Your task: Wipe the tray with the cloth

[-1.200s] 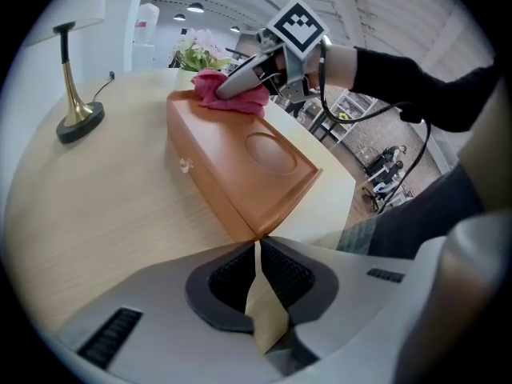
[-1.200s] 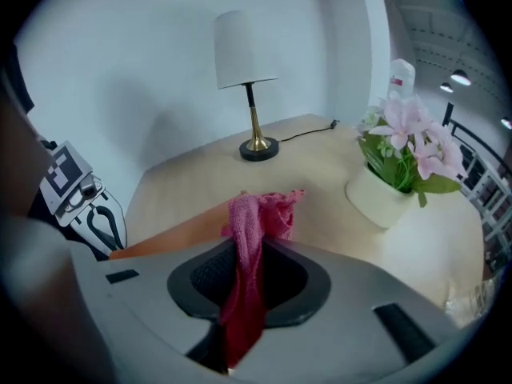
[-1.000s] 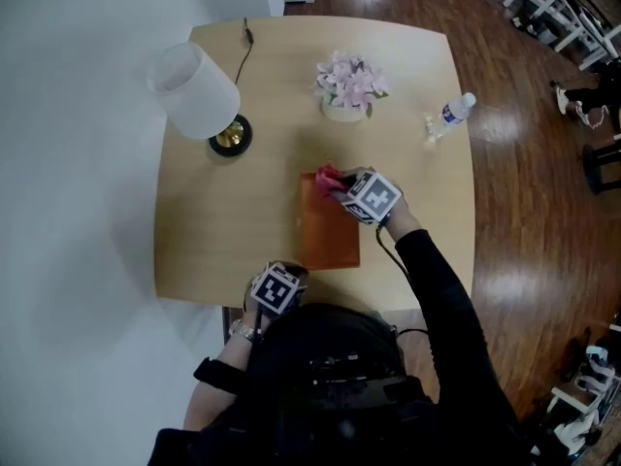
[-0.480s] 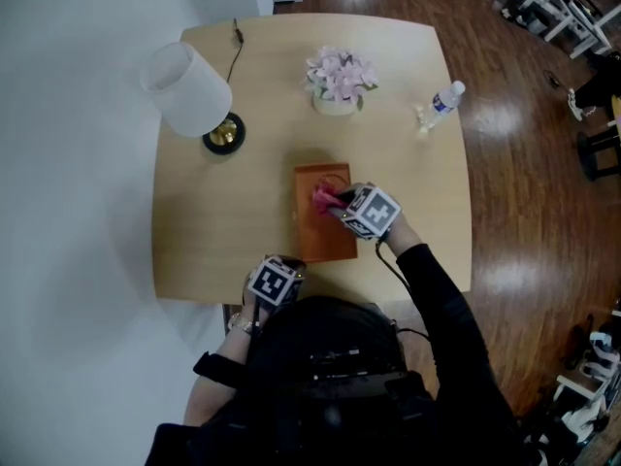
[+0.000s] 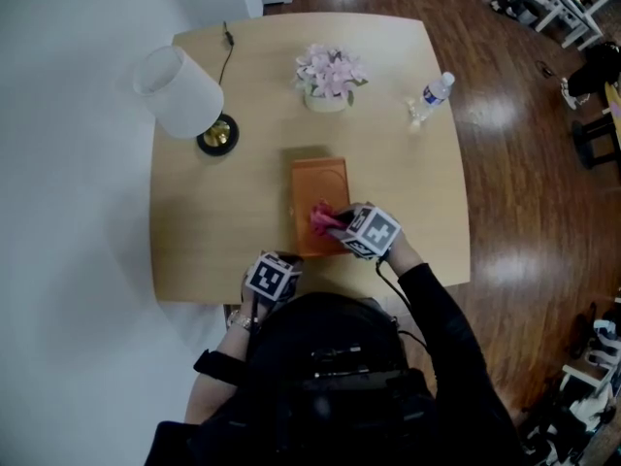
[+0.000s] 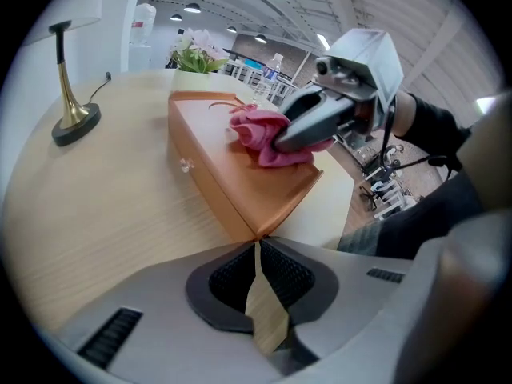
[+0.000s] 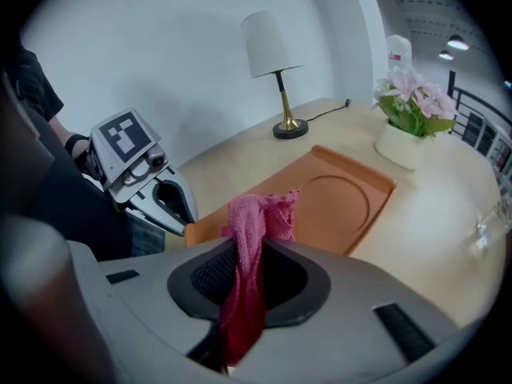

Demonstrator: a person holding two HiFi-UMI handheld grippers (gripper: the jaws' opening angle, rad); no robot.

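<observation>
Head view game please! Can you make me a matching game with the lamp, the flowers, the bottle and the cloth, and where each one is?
1 lamp
2 flowers
3 bottle
4 cloth

A in the right hand-held gripper, on the tray
B by the table's right edge
C just past the tray's far end
D on the table's left side

Pairs: 1-D, 2-C, 3-B, 4-A

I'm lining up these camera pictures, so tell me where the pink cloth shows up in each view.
Head view: pink cloth on the orange tray's near end, at the right gripper's tips.
Left gripper view: upper middle, on the orange tray, under the right gripper.
Right gripper view: lower centre, clamped between its jaws.
Shared landmark: the table lamp.
</observation>
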